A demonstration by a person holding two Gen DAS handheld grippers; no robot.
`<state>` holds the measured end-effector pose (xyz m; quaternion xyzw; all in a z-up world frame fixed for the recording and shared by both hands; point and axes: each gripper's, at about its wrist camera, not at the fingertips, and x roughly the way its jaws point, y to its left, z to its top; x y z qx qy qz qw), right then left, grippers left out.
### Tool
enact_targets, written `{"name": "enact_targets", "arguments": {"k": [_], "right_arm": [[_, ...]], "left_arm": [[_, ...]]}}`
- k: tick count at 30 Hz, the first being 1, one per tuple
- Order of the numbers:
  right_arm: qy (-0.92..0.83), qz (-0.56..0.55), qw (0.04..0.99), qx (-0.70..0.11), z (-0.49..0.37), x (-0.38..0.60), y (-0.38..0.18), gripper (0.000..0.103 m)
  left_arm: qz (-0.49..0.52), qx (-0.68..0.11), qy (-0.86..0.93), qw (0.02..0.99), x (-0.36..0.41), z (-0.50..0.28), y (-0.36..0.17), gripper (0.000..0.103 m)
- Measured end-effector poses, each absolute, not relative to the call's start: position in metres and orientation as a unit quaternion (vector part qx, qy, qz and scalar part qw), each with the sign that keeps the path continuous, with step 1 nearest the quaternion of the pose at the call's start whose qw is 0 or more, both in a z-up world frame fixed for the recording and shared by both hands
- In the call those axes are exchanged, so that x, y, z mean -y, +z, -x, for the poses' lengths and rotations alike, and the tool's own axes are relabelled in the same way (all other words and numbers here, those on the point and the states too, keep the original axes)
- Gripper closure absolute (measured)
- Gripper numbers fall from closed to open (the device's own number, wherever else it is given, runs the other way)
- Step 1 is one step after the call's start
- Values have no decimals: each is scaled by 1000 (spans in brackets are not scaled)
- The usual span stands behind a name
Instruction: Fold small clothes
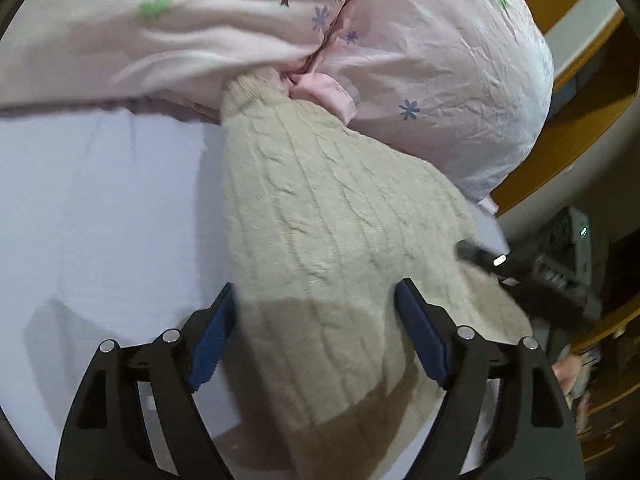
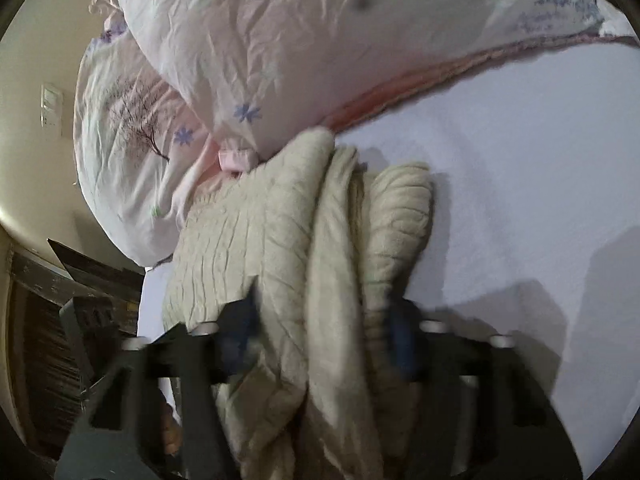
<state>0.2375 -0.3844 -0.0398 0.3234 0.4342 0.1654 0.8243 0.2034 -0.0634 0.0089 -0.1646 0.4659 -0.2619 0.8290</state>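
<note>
A beige cable-knit sweater (image 1: 320, 216) lies on the white bed sheet (image 1: 100, 208), its far end against the pink duvet. My left gripper (image 1: 316, 300) is open, its blue-padded fingers straddling the sweater's near part, just above it. In the right wrist view the same sweater (image 2: 280, 232) is bunched in thick folds. My right gripper (image 2: 324, 320) is blurred, its fingers set either side of the folded knit; the jaws are wide and I cannot tell whether they press it. The right gripper's tip also shows in the left wrist view (image 1: 484, 258) at the sweater's right edge.
A crumpled pink floral duvet (image 1: 420, 60) is piled at the back of the bed, also in the right wrist view (image 2: 280, 40). The bed's right edge meets wooden furniture (image 1: 580, 120). White sheet (image 2: 520, 184) spreads right of the sweater.
</note>
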Motion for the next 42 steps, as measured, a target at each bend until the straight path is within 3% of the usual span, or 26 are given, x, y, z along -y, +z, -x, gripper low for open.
{"name": "enact_targets", "arguments": {"k": [1, 3, 8, 11, 13, 15, 19, 22, 26, 30, 31, 33, 35, 37, 42], "right_arm": [[167, -328, 825, -428, -238, 382, -39, 62], [174, -330, 831, -411, -232, 375, -32, 65], [269, -323, 822, -385, -226, 329, -12, 65], [209, -218, 856, -420, -240, 282, -11, 52], [113, -178, 896, -390, -234, 279, -3, 46], [129, -237, 897, -351, -224, 291, 8, 46], [179, -235, 883, -364, -229, 274, 16, 48], [178, -188, 867, -425, -248, 239, -4, 92], [136, -275, 858, -411, -239, 268, -11, 94], [113, -258, 867, -411, -221, 271, -11, 92], [112, -242, 877, -399, -210, 267, -6, 89], [94, -216, 897, -375, -185, 266, 4, 72], [70, -190, 916, -345, -153, 275, 10, 23], [59, -170, 929, -324, -130, 286, 13, 2], [22, -86, 924, -373, -92, 277, -4, 2]], "left_arm": [[161, -464, -263, 830, 65, -207, 6, 36], [167, -452, -280, 830, 53, -204, 13, 62], [119, -394, -278, 868, -2, -177, 48, 65], [47, -380, -208, 900, -28, -170, 51, 58], [29, -366, -158, 917, -43, -159, 50, 57], [6, -344, -134, 929, -50, -145, 54, 42], [-2, -328, -120, 937, -50, -120, 57, 27], [-2, -336, -106, 936, -42, -107, 55, 13], [-2, -345, -87, 934, -38, -83, 50, 1], [-5, -367, -93, 925, -30, -75, 36, 1], [-8, -374, -90, 923, -28, -75, 33, 1], [-12, -394, -82, 915, -24, -78, 25, 1], [-11, -407, -86, 909, -21, -78, 19, 1], [-14, -415, -90, 905, -17, -78, 14, 1], [-29, -440, -92, 893, -3, -83, -1, 1]]}}
